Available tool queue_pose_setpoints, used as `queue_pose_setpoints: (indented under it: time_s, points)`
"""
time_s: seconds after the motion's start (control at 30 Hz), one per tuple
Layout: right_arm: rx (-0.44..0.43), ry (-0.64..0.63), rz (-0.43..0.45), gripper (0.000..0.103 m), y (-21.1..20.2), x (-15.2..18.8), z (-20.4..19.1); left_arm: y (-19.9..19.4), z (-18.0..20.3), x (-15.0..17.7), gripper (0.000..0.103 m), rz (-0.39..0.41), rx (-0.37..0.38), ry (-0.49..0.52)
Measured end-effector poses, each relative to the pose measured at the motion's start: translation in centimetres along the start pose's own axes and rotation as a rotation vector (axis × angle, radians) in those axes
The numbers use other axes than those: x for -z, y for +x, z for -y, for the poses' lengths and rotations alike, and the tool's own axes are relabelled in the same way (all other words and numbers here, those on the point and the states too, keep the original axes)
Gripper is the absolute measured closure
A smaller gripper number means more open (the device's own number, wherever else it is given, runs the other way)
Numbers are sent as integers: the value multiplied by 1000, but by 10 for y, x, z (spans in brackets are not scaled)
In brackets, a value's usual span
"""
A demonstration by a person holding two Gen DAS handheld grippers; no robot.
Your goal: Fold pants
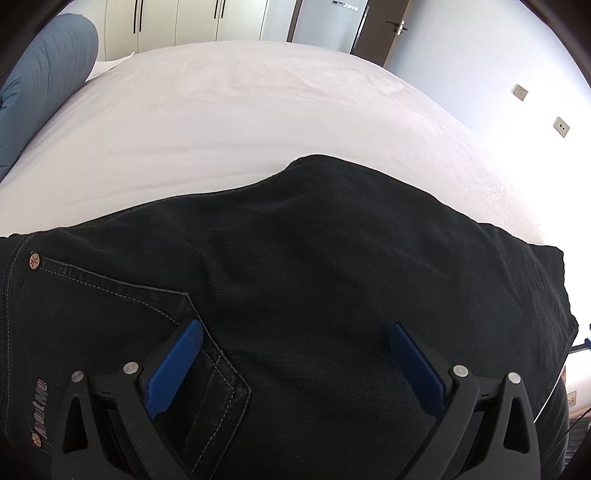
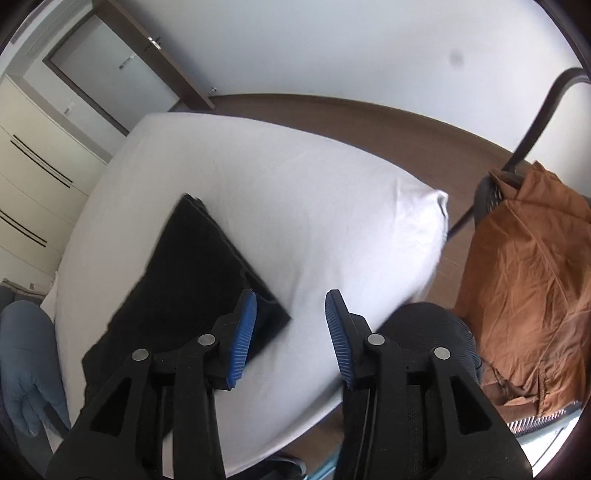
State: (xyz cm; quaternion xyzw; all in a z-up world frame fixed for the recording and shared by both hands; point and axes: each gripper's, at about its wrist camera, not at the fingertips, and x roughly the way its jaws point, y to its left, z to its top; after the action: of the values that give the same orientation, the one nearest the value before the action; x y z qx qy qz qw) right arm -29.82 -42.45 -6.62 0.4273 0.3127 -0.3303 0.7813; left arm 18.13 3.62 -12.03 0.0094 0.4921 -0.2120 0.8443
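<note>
Left hand-held gripper (image 1: pixel 295 363) spread wide, blue pads (image 1: pixel 177 365) apart over the black pants (image 1: pixel 314 266) — nothing pinched; contact with the cloth not clear. Back pocket (image 1: pixel 122 317) with pale stitching and a red rivet (image 1: pixel 34 260) just under the left pad. Right hand-held gripper (image 2: pixel 290 334) partly spread, nothing between the pads; left pad (image 2: pixel 243 332) over the near corner of the pants (image 2: pixel 192 280), right pad over bare sheet. Pants lying folded flat on the white bed (image 1: pixel 229 122), near its front edge, far edge of the cloth uneven. Beyond: blue-grey bedding (image 1: pixel 44 74) at the left of the bed, orange garment (image 2: pixel 532 280) draped over a chair (image 2: pixel 491 195) to the right — well apart from the pants. Farthest back: cream wardrobe doors (image 1: pixel 177 22), a door (image 2: pixel 110 70).
</note>
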Motion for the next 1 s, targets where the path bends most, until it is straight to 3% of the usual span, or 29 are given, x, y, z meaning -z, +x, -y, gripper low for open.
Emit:
queue_pose_setpoints:
  time_s: [0.1,0.17,0.27,0.33,0.37,0.4,0.43,0.47,0.5,0.57,0.6,0.73,0.83,0.87,0.9,0.97,1.0]
  points:
    - [-133,-134,-11,64,-2,-3,-52,-8,0,-3,1,-1,-7,-17]
    - [-256,-276,-79,65,17,7,-97,-14,6,-11,6,4,-3,-43]
    - [-284,-385,-227,67,66,27,-137,-34,22,-26,9,46,60,-16]
    - [-236,-386,-317,76,100,34,-139,-34,44,-42,16,30,128,59]
    - [-217,-366,-340,82,114,35,-133,-29,53,-48,27,8,151,93]
    - [-220,-355,-339,99,119,33,-128,-15,65,-56,40,-39,170,144]
    - [-216,-340,-340,103,122,29,-120,-1,72,-61,49,-83,179,178]
    - [-247,-314,-355,103,124,26,-113,24,78,-67,67,-149,182,213]
    - [-274,-278,-372,103,126,22,-105,42,77,-69,78,-193,162,230]
    - [-277,-263,-368,103,124,18,-97,60,67,-82,85,-186,181,220]
    - [-272,-264,-358,103,122,17,-96,62,60,-90,97,-181,179,195]
    - [-279,-248,-332,103,120,20,-92,69,13,-118,98,-152,139,92]
    - [-265,-254,-317,103,114,20,-92,55,-8,-124,99,-96,47,47]
    - [-254,-266,-314,103,110,22,-95,43,-14,-122,96,-62,57,22]
    - [-236,-282,-309,103,106,25,-94,33,-17,-122,81,-36,60,7]
    - [-191,-316,-295,98,95,26,-110,16,-10,-111,63,5,70,16]
    - [-200,-338,-286,96,89,30,-120,9,-8,-107,60,20,80,21]
